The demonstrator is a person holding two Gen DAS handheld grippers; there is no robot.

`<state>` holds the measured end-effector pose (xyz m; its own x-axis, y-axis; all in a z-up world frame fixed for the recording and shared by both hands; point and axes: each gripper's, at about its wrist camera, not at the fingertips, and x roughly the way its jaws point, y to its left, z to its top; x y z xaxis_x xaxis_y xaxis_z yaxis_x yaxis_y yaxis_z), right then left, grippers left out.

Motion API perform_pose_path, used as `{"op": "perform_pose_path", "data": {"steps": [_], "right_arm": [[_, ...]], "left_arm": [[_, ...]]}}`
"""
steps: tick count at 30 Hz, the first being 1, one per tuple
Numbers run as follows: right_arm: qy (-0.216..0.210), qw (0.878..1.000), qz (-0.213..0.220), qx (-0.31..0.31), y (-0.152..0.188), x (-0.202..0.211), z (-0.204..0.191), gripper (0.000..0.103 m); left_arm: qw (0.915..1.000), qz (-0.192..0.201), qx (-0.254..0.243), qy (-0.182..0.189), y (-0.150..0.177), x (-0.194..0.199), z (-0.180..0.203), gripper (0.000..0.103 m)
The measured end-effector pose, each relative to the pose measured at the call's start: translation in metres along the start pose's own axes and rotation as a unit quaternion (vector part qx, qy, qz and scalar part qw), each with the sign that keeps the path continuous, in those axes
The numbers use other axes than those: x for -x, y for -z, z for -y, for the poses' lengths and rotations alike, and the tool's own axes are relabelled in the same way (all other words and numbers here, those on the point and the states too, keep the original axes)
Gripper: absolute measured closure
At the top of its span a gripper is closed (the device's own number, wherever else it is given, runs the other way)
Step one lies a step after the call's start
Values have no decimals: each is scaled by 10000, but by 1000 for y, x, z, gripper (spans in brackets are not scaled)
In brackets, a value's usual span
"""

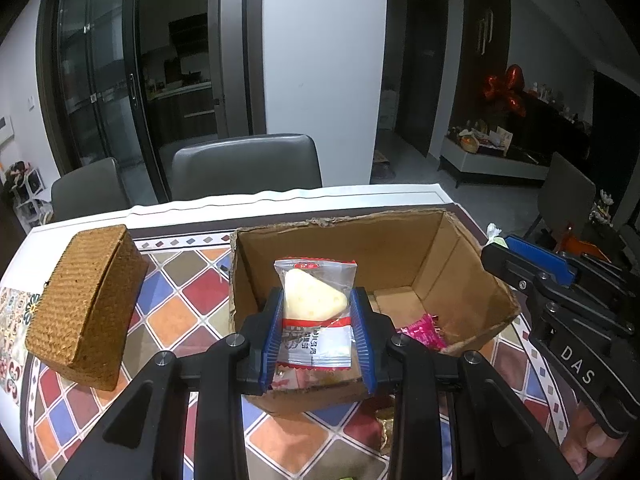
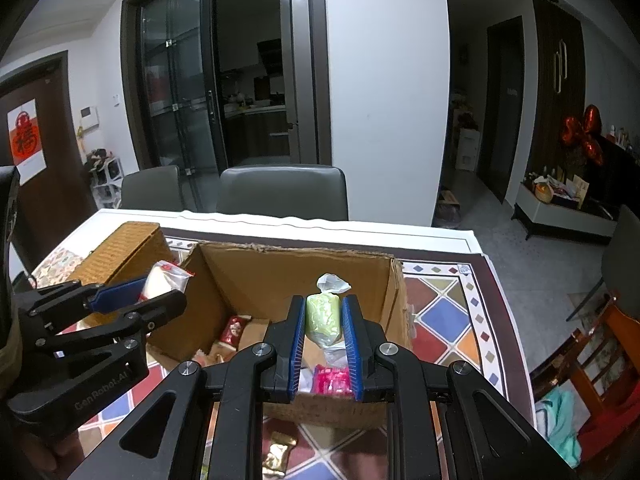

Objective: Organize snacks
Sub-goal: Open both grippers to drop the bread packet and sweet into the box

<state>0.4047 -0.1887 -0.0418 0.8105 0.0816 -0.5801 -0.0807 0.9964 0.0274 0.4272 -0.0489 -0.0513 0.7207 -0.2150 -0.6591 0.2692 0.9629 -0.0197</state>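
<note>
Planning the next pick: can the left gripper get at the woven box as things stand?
Probably not yet. The left gripper is shut on a clear-wrapped pastry packet over the cardboard box. The woven box sits beside it on the table with nothing in between, so the path looks free once the packet is dropped.

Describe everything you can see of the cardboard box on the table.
The cardboard box is plain brown, open at the top, with torn, ragged rims and no flaps showing. It stands upright on the patterned tablecloth, beside a woven box. A few wrapped snacks lie on its floor, among them a pink one. Both held snacks hover over it.
</note>
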Motion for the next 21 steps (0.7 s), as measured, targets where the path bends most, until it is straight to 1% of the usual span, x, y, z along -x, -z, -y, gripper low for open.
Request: {"op": "perform_pose_path", "data": {"steps": [9,12,14,15,16,17,19,20,21], "right_arm": [[4,10000,-29,43,0,-16,3,83],[19,10000,4,59,0,-17,4,82],[57,9999,32,104,0,-17,3,82],[75,9999,32,127,0,-17,3,81],[87,9999,27,143,0,-18,3,75],[91,9999,31,139,0,-18,4,70],[129,9998,61,126,0,-17,4,49],[165,9997,91,141,0,-16,5,44],[225,9996,117,152,0,-15,5,37]], "left_arm": [[10000,-92,-20,17,-2,-16,2,69],[10000,-91,-15,-1,-1,-17,3,68],[10000,-85,-32,-21,-1,-16,4,60],[10000,-73,-28,-31,-1,-15,4,51],[10000,-51,-19,-51,-1,-14,4,42],[9999,3,-11,-111,-1,-11,4,40],[9999,28,14,-152,-2,-9,3,37],[9999,28,35,-156,-2,-8,3,35],[9998,36,54,-179,-2,-7,2,32]]}}
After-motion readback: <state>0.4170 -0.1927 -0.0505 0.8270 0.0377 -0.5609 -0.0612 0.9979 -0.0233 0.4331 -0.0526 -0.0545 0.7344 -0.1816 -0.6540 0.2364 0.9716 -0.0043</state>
